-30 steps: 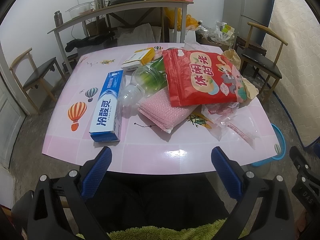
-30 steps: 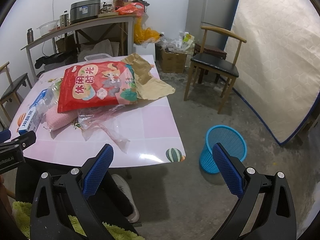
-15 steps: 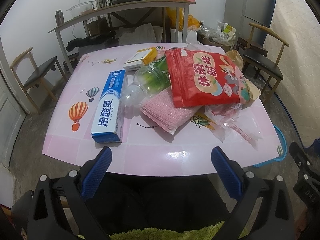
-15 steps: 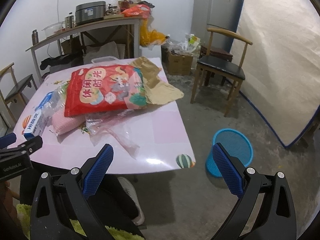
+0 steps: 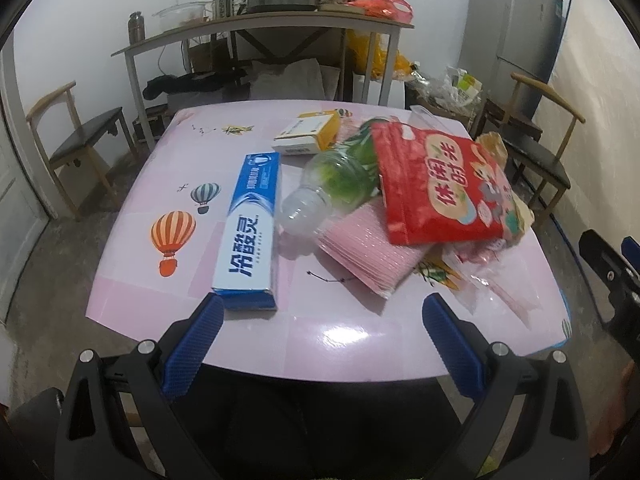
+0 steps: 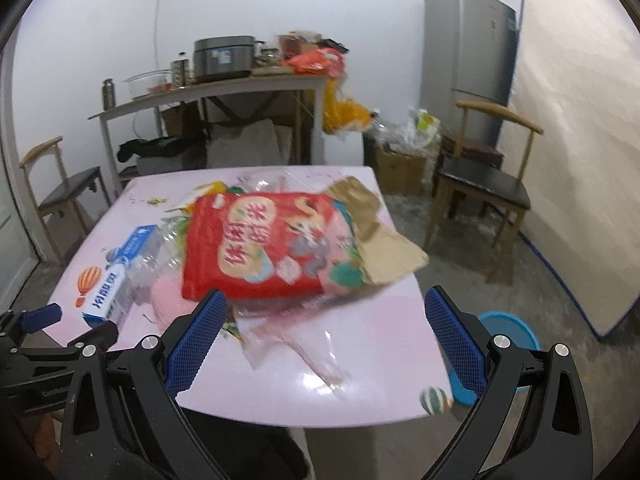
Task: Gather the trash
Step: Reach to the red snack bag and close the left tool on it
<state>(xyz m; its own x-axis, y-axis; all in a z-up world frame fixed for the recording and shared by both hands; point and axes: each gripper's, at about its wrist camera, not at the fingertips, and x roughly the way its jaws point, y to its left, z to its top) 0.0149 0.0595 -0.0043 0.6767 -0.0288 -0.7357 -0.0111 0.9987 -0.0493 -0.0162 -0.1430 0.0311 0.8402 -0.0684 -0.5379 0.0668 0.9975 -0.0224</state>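
Beside table [image 6: 384, 344], blue bin [image 6: 508, 330].

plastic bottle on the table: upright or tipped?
Tipped. The plastic bottle lies on its side, neck toward the toothpaste box, base under the red snack bag.

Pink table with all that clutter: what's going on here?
A person holds a two-finger tool in each hand over the pink table. Both the left tool and right tool are open and empty. Nothing is picked up yet: the toothpaste box, plastic bottle, red snack bag and clear wrappers lie on the table. A blue bin stands on the floor beside it.
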